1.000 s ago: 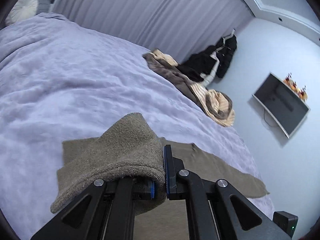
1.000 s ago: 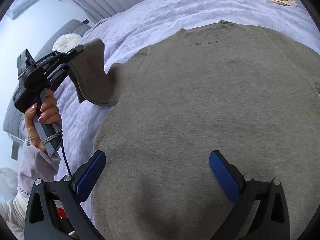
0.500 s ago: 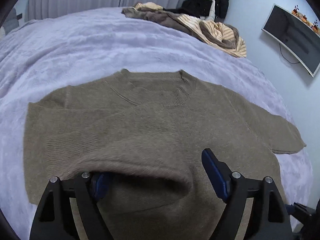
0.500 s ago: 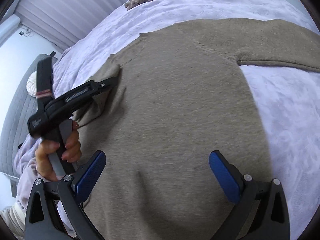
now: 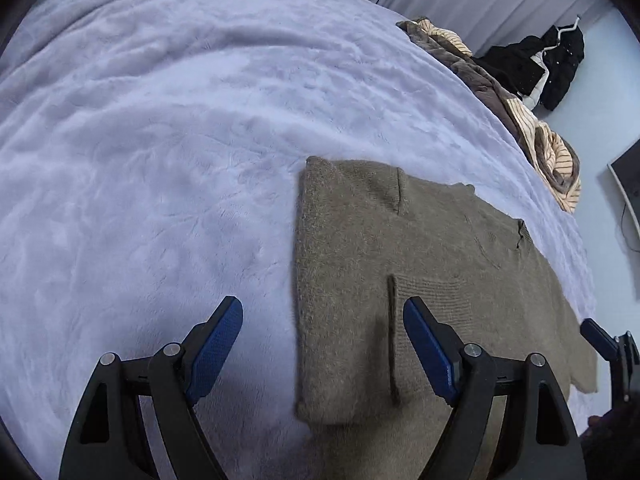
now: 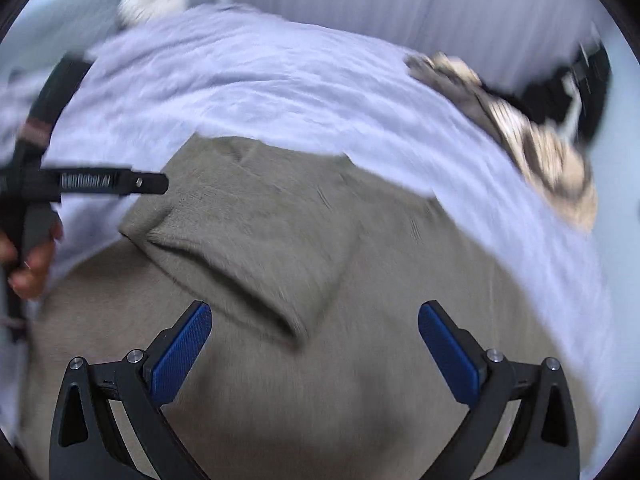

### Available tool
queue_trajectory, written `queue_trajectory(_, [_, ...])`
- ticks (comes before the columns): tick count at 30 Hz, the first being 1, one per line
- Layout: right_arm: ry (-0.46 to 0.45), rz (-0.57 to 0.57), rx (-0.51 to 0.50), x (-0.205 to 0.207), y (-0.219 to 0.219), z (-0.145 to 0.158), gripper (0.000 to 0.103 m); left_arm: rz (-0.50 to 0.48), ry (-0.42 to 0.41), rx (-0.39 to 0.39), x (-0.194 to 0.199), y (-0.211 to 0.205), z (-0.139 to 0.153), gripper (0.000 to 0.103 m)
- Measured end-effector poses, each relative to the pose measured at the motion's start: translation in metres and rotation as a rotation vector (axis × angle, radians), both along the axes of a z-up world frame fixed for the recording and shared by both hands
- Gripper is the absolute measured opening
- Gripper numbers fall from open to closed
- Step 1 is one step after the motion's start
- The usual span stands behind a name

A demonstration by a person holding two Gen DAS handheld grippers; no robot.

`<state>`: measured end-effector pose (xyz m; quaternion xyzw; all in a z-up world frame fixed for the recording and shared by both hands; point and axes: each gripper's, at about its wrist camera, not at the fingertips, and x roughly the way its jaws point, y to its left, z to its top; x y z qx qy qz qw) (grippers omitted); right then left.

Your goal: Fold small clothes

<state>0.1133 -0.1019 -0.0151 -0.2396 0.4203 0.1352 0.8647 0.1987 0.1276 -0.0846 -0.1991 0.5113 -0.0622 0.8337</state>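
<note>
A brown knit sweater (image 5: 420, 264) lies flat on the lavender bed cover (image 5: 160, 140), its left sleeve folded in over the body (image 6: 256, 248). My left gripper (image 5: 322, 344) is open and empty, hovering over the sweater's folded left edge. My right gripper (image 6: 316, 348) is open and empty above the sweater's lower body (image 6: 320, 400). The right wrist view is blurred by motion. The left gripper also shows in the right wrist view (image 6: 120, 182), held by a hand at the left.
A pile of striped and brown clothes (image 5: 532, 140) lies at the bed's far right edge. Black garments (image 5: 552, 68) hang by the wall. A wall screen (image 5: 630, 184) is at the right. Grey curtains (image 6: 400, 4) run behind the bed.
My left gripper has let go of the sleeve, which now lies folded over the sweater's body, and has drawn back to the left edge. My right gripper has swung over the sweater, staying open.
</note>
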Motion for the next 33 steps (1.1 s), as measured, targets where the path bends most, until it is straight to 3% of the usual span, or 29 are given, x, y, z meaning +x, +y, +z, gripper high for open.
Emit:
queue_trajectory(4, [0.022,0.043,-0.146,0.034,0.033,-0.033,0.090,-0.047,0.029,-0.032,0.026,-0.006,-0.015,0.083])
queue_trajectory(5, [0.043,0.039,-0.135,0.038,0.034,-0.035,0.060,-0.051,0.034,-0.024,0.032,-0.008,-0.017,0.083])
queue_trajectory(6, [0.093,0.033,-0.076,0.045,0.031,-0.035,0.015,-0.057,0.032,-0.013,0.035,-0.012,-0.017,0.083])
queue_trajectory(7, [0.126,0.007,0.010,0.051,0.022,-0.031,0.005,-0.065,0.028,-0.005,0.039,-0.014,-0.016,0.078])
queue_trajectory(11, [0.064,-0.273,0.442,0.057,-0.071,-0.002,0.005,-0.092,0.027,0.031,0.050,-0.023,-0.014,0.075])
queue_trajectory(13, [0.093,-0.462,0.709,0.055,-0.141,-0.011,0.005,-0.089,0.030,0.037,0.054,-0.023,-0.016,0.075])
queue_trajectory(15, [0.168,-0.594,0.856,0.051,-0.188,-0.034,0.016,-0.089,0.030,0.046,0.056,-0.025,-0.017,0.075])
queue_trajectory(16, [0.198,-0.627,0.879,0.048,-0.200,-0.042,0.018,-0.092,0.029,0.053,0.057,-0.026,-0.017,0.075])
queue_trajectory(17, [0.214,-0.653,0.877,0.042,-0.209,-0.047,0.033,-0.092,0.027,0.056,0.058,-0.027,-0.017,0.075])
queue_trajectory(18, [0.204,-0.639,0.858,0.035,-0.209,-0.045,0.061,-0.092,0.025,0.057,0.058,-0.028,-0.017,0.075])
queue_trajectory(19, [0.178,-0.592,0.830,0.029,-0.204,-0.039,0.069,-0.091,0.024,0.055,0.057,-0.027,-0.017,0.075])
queue_trajectory(23, [0.074,-0.192,0.555,0.014,-0.116,0.001,0.072,-0.094,0.023,0.048,0.057,-0.025,-0.017,0.075])
queue_trajectory(26, [0.042,0.033,0.242,0.011,-0.031,-0.006,0.072,-0.087,0.027,0.050,0.057,-0.025,-0.017,0.075])
queue_trajectory(27, [0.019,0.070,0.116,0.010,-0.008,-0.016,0.069,-0.087,0.029,0.049,0.057,-0.025,-0.016,0.075])
queue_trajectory(28, [-0.007,0.096,-0.014,0.012,0.014,-0.029,0.068,-0.088,0.028,0.046,0.057,-0.025,-0.016,0.067])
queue_trajectory(29, [-0.021,0.101,-0.086,0.016,0.022,-0.039,0.059,-0.093,0.028,0.041,0.057,-0.025,-0.016,0.056])
queue_trajectory(30, [-0.025,0.096,-0.109,0.021,0.024,-0.044,0.022,-0.104,0.035,0.035,0.058,-0.026,-0.016,0.037])
queue_trajectory(31, [-0.022,0.062,-0.093,0.026,0.021,-0.042,0.001,-0.113,0.035,0.019,0.058,-0.025,-0.016,0.020])
queue_trajectory(33, [-0.041,-0.071,0.115,0.035,-0.015,-0.019,0.004,-0.126,0.024,0.005,0.058,-0.023,-0.014,0.011])
